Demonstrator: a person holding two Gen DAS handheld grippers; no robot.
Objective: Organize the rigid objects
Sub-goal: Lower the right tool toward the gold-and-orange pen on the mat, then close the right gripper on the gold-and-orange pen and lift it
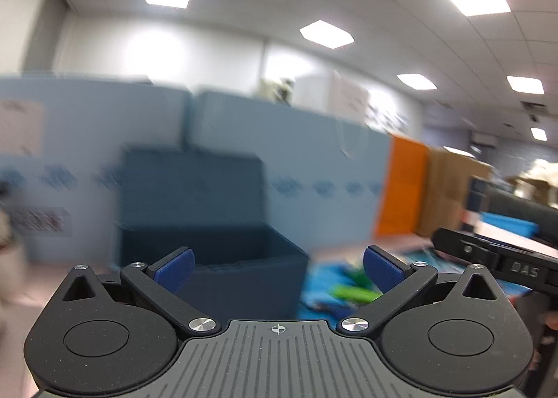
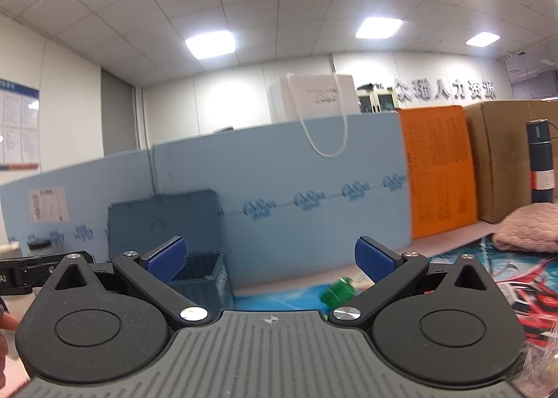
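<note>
- Left gripper [image 1: 278,267]: black two-finger tool with blue pads [image 1: 378,267], jaws spread wide; nothing is held or touched between them.
- Right gripper [image 2: 270,260]: same build, jaws equally wide apart, nothing gripped. Blue pads [image 2: 165,260] are seen clear of every object.
- Dark blue plastic storage box [image 1: 223,269] with its lid standing upright is seen beyond the left gripper, left of centre, on the pale pink tabletop [image 2: 450,244]; in the right wrist view the same box [image 2: 205,276] sits partly behind the left finger.
- Green rigid plastic object [image 2: 336,293] lies on a colourful printed mat [image 2: 516,279], right of the box and near the right finger; in the left wrist view it appears as a green smear [image 1: 352,291]. Its shape cannot be made out because of blur.
- Light blue partition panels [image 2: 279,182] stand at the far side of the table; an orange panel [image 2: 437,171] and a brown cardboard carton [image 2: 505,161] are noted to the right.
- A pink knitted item [image 2: 526,227] is cut off at the right edge; whether it is a sleeve or a cloth cannot be told.
- Left wrist view is heavily motion-blurred; the box's contents are not discernible.
- The other gripper is partly seen at each view's edge.
</note>
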